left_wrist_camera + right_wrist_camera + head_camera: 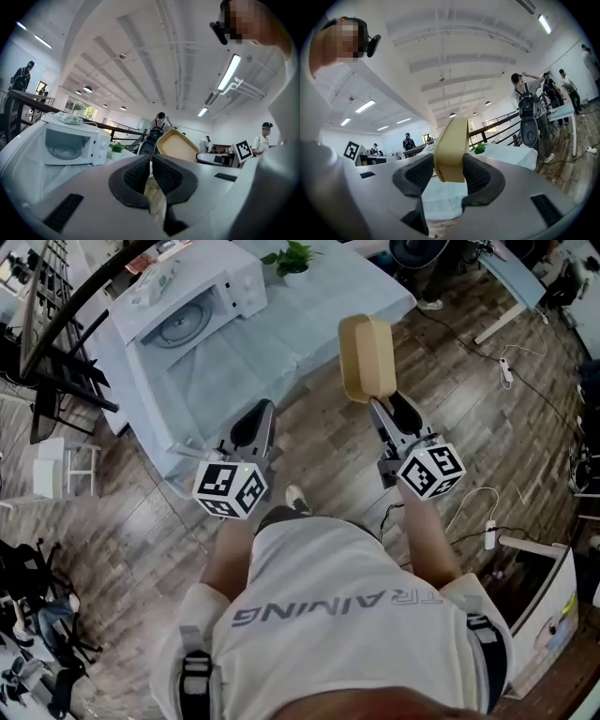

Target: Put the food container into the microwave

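Container (451, 143) upright btwn rt tool (449, 169) jaws

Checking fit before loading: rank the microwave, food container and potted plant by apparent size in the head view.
1. microwave, largest.
2. food container, held up nearer the camera, so it probably looks bigger than it is.
3. potted plant, smallest, and partly cut off by the frame edge.
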`<state>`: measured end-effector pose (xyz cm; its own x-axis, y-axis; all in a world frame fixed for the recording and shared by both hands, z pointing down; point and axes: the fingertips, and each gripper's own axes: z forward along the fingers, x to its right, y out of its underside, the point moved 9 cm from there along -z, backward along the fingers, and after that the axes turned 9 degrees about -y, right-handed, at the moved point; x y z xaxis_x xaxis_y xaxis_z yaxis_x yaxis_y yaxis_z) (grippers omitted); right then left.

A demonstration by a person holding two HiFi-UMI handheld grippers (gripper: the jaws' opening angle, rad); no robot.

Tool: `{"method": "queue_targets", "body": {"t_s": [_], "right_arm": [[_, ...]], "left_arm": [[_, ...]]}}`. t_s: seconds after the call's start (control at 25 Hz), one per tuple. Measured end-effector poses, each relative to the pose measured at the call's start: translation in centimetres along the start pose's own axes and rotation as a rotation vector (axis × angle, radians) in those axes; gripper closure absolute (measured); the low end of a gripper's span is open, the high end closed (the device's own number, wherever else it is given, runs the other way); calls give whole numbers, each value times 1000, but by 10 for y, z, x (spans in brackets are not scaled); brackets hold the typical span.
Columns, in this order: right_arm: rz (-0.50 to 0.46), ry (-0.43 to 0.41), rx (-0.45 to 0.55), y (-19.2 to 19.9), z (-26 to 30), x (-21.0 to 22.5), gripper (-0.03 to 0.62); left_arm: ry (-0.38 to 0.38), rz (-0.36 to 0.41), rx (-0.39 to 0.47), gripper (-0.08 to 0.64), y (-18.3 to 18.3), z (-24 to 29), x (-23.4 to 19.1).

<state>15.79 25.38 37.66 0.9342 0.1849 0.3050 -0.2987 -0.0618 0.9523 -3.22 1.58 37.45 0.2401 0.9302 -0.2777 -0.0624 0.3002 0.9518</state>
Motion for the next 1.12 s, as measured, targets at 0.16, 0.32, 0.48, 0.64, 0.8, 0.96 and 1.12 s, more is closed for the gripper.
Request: {"method": "queue_targets", "body": {"t_s": [0.16, 0.32, 0.48, 0.64, 0.8, 0.96, 1.12], "right_arm": [[-10, -63, -10, -2, 55, 4, 379], [-3, -126, -44, 2, 95, 10, 379], [5, -193, -69, 1, 129, 16, 379], [8, -278, -95, -3, 166, 30, 379], [34, -364, -119, -4, 209, 58, 379], [48, -479, -152, -14, 260, 88, 379], [57, -599, -194, -18, 302, 109, 379]], "left_arm": [[-55, -21, 9, 515, -7, 16, -37], [-102, -28, 27, 515, -14, 26, -58], [-157, -38, 31, 515, -18, 29, -74], [-227, -49, 35, 515, -21, 42, -86], [-324, -54, 49, 515, -26, 60, -97], [-441, -67, 78, 515, -36, 82, -106], [-538, -77, 103, 515, -43, 109, -109]]}}
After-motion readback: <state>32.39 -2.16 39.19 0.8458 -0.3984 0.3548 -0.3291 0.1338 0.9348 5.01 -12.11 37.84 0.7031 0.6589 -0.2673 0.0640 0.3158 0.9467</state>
